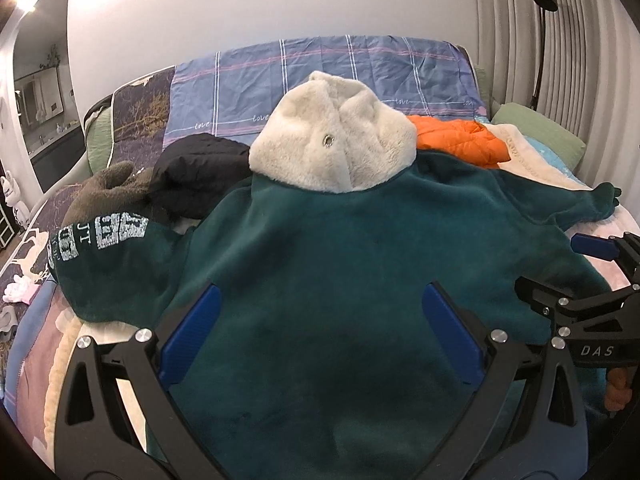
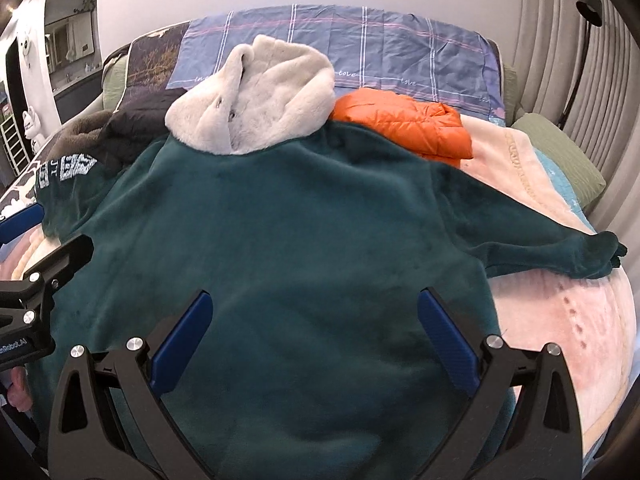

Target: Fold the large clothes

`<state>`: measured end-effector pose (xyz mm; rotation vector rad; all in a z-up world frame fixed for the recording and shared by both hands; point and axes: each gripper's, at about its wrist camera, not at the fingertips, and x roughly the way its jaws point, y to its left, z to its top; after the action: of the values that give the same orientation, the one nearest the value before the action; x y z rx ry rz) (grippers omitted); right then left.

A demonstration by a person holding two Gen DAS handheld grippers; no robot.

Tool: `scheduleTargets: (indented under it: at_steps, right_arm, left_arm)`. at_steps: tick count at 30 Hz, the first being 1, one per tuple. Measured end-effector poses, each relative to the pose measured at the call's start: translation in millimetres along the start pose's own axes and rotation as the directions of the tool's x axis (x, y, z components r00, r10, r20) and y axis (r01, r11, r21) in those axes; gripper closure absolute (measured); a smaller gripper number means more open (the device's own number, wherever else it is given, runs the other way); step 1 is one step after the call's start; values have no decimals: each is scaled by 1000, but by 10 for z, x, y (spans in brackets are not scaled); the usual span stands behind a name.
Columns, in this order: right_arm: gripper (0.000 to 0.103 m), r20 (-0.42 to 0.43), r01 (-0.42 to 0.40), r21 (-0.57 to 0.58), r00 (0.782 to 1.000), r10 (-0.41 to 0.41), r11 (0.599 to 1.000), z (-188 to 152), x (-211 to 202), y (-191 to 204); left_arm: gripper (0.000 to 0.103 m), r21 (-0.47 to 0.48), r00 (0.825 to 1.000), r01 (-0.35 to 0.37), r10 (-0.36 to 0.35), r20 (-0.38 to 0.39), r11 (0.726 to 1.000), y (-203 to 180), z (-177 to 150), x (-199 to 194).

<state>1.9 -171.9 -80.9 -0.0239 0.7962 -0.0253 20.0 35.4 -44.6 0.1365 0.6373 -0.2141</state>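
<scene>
A dark green fleece hoodie lies spread flat, back side up, across the bed, filling the centre and lower part of both wrist views. Its cream fur-lined hood sits at the top centre of the frame, pointing toward the headboard end. The printed sleeve with white lettering extends to the left edge of the frame and is bunched at its end. The plain sleeve stretches to the right, its cuff resting on the pink blanket that covers the bed.

The left gripper hovers over the lower middle of the hoodie with its blue-padded fingers set wide apart and nothing between them. The right gripper likewise stands wide, empty, above the lower body of the garment. In the left wrist view the right gripper appears at the right edge, beside the hoodie's hem area; whether either gripper touches the fabric cannot be determined.

Beyond the hood, an orange puffer jacket lies at upper right, just beside the hood. A black garment and a brown fleece garment lie at upper left, touching each other. A blue checked sheet covers the far end of the bed. A green pillow rests at the right edge. A black floor lamp stands at upper right against the ribbed wall.

No containers are visible in either view.
</scene>
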Motion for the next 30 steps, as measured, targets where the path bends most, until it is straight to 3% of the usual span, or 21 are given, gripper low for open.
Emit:
scheduleTargets:
  at_steps: [11, 30]
  right_arm:
    - [1, -41, -17, -36, 999, 15, 999, -14, 133, 151]
    - [1, -55, -22, -66, 998, 18, 998, -18, 208, 290]
  left_arm:
    - [2, -19, 999, -17, 17, -40, 1000, 128, -83, 126]
    - [2, -32, 999, -31, 30, -44, 999, 247, -114, 176]
